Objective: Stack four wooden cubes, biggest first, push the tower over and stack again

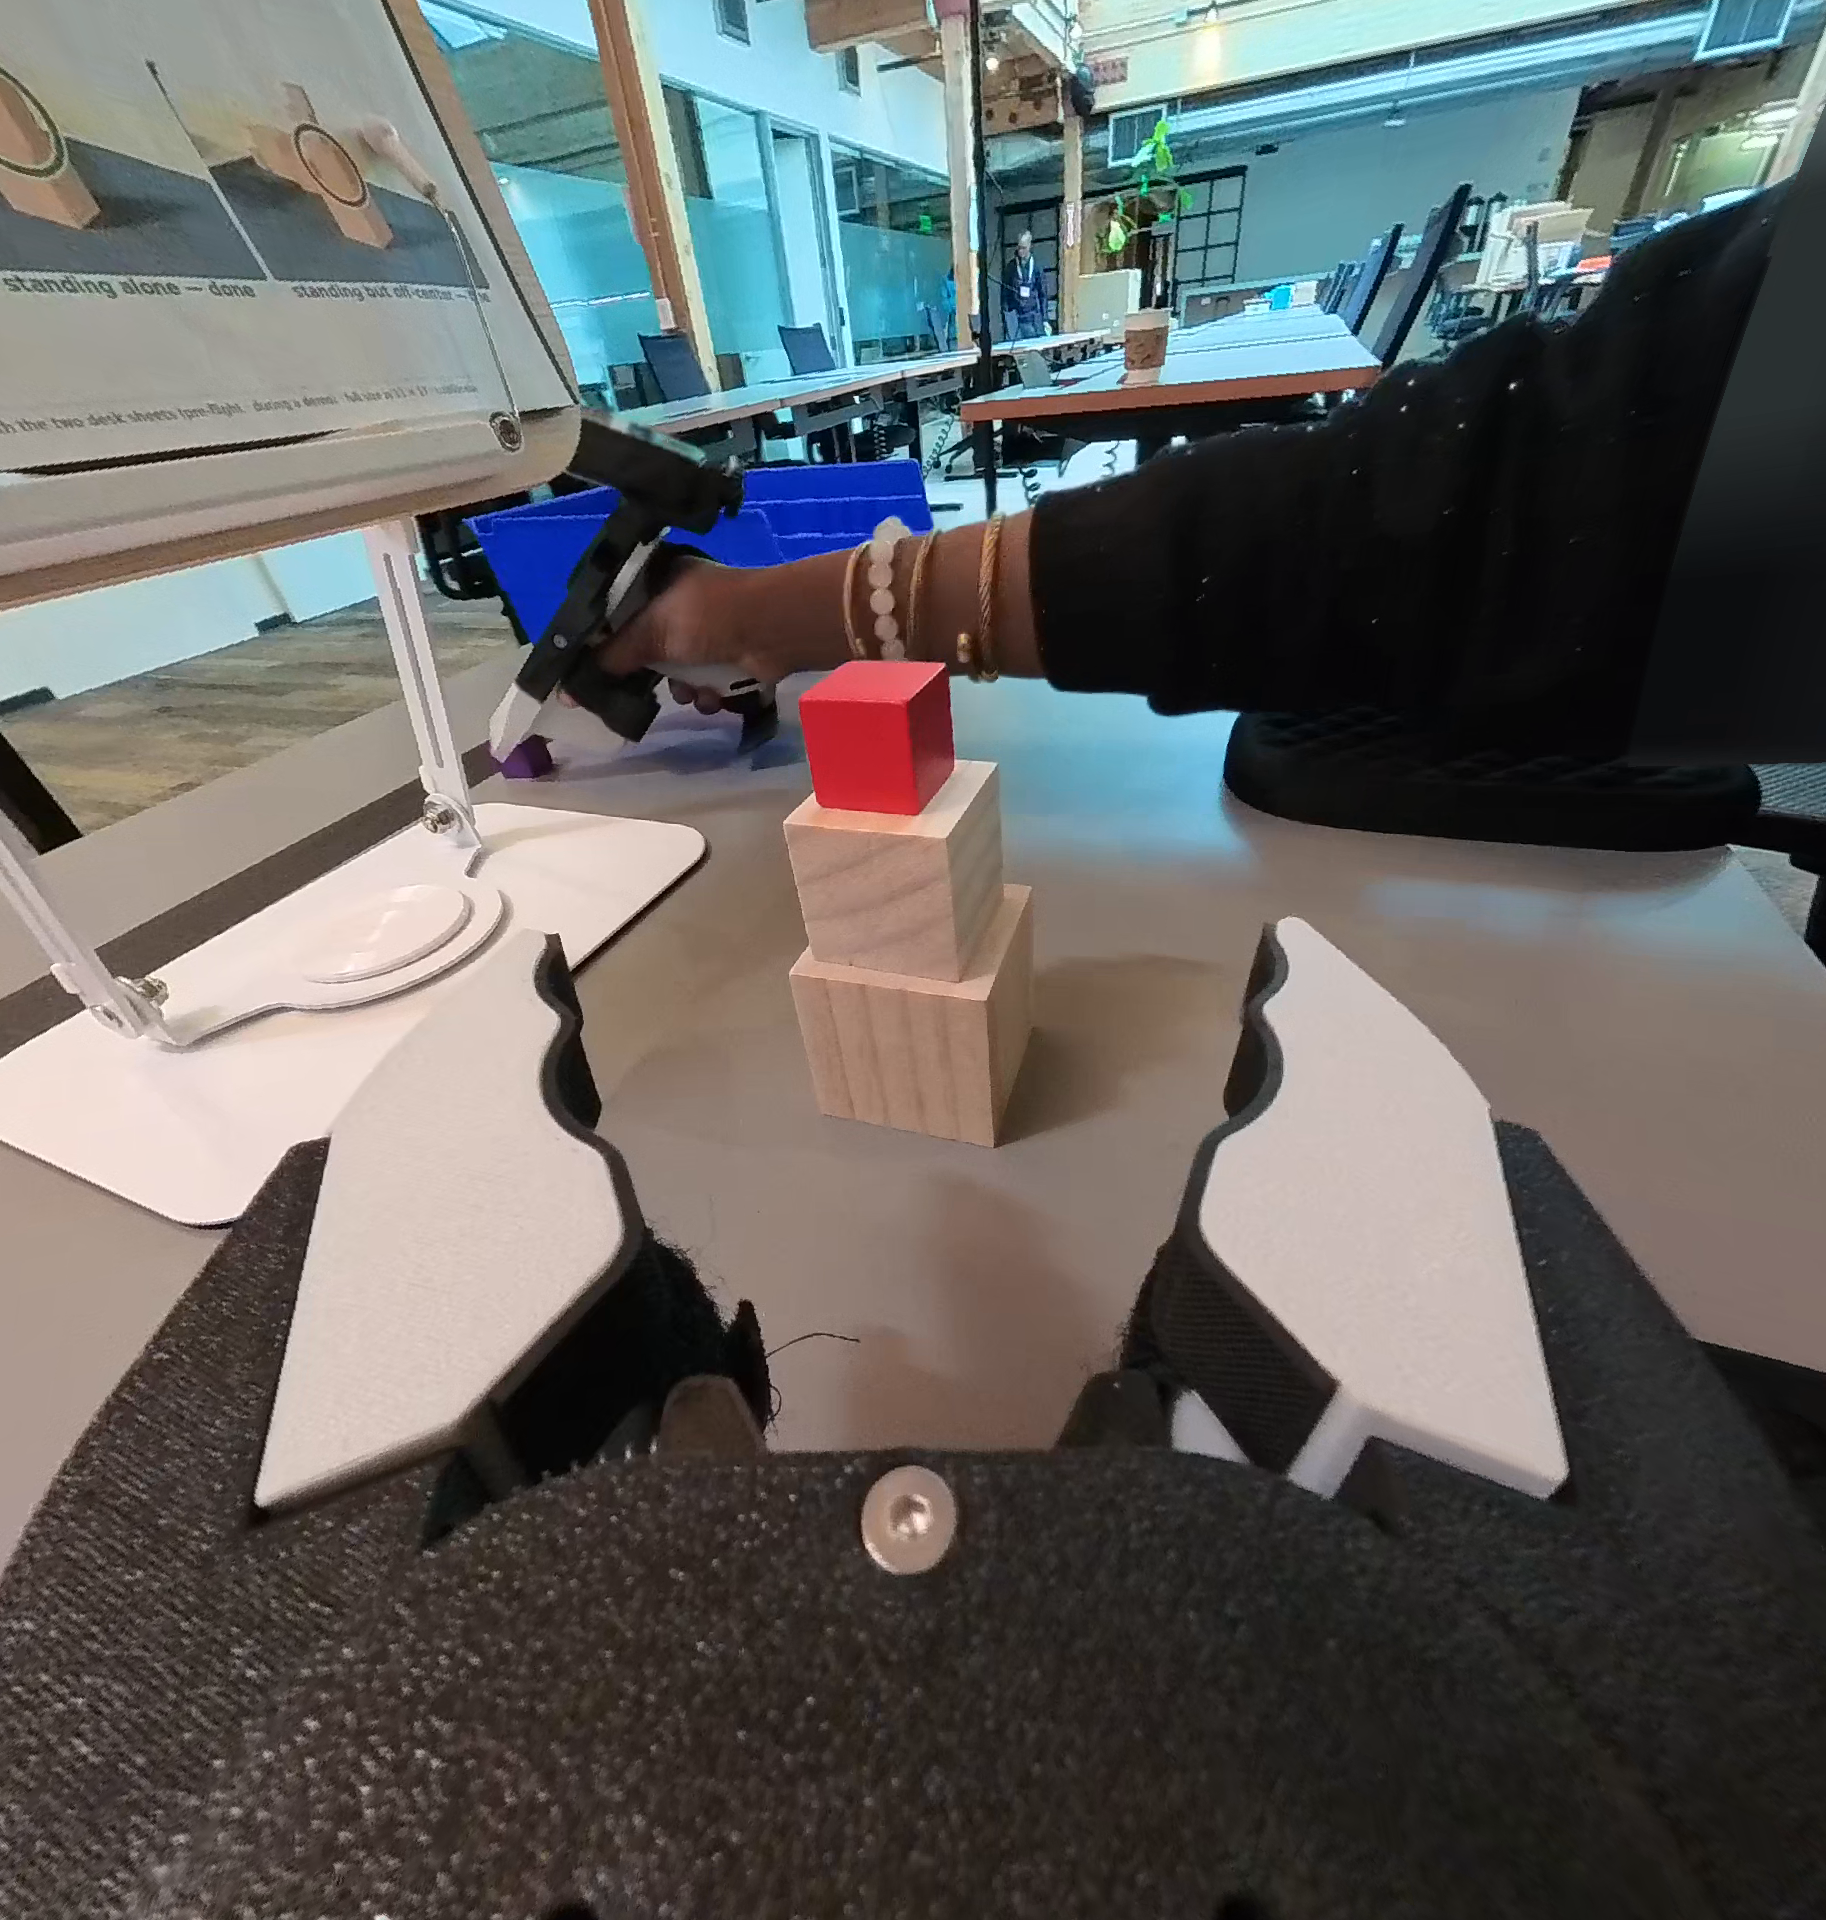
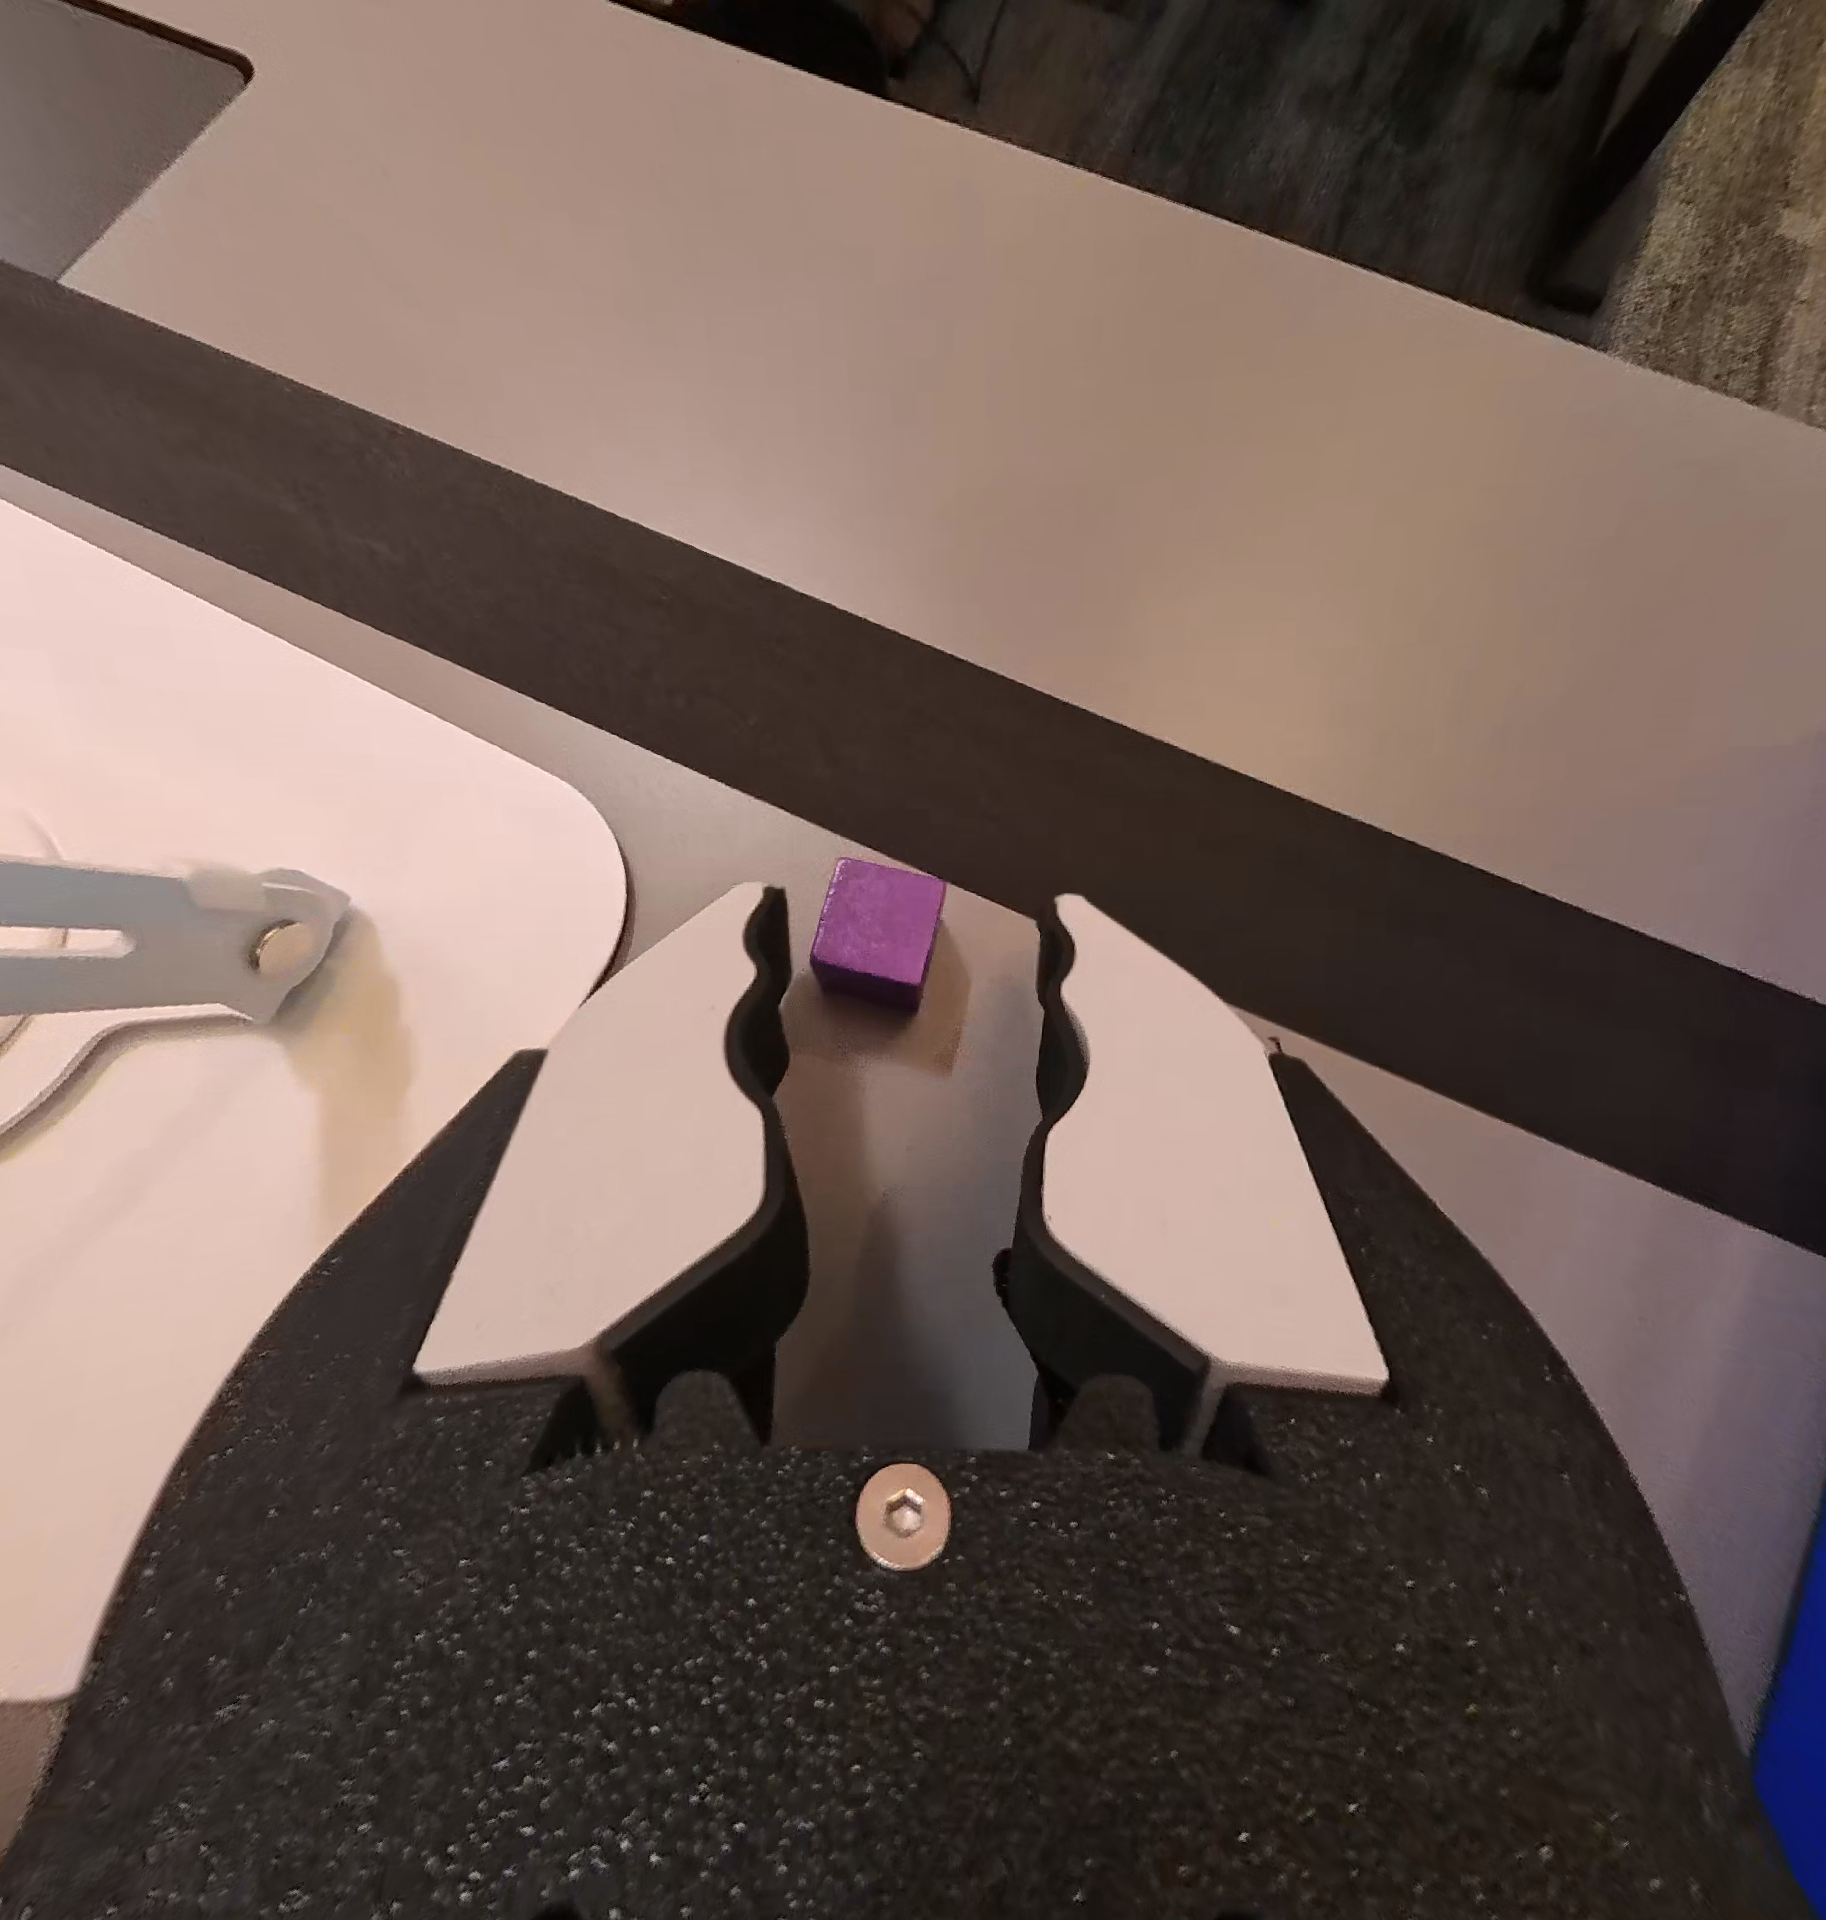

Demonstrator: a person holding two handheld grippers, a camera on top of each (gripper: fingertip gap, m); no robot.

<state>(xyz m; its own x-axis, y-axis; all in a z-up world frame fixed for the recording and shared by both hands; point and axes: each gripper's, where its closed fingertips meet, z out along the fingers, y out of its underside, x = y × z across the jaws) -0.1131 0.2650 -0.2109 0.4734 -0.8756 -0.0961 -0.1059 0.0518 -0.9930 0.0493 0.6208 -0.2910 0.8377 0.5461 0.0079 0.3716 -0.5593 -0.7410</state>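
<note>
The small purple cube [image 2: 876,933] sits on the grey desk [image 2: 992,436], right at the edge of the dark strip [image 2: 888,665] that crosses it; it lies between the tips of your right gripper [image 2: 909,935], closer to the left finger [image 2: 660,1091] than to the right one, with a visible gap on each side, so the fingers stand apart and press on nothing; the white base of the document stand [image 2: 265,831] lies just beside that left finger. Seen from your left side, the right gripper [image 1: 535,717] tilts down onto the cube [image 1: 522,758], with a blue bin [image 1: 815,520] behind your hand [image 1: 701,623]. Your left gripper [image 1: 909,997] has its fingers spread wide and bare; ahead of them, apart from both tips, stands a tower: a large wooden block [image 1: 904,1049] on the desk, a smaller wooden block [image 1: 888,873] on it, a red cube [image 1: 873,748] on top, each turned slightly off the one below.
</note>
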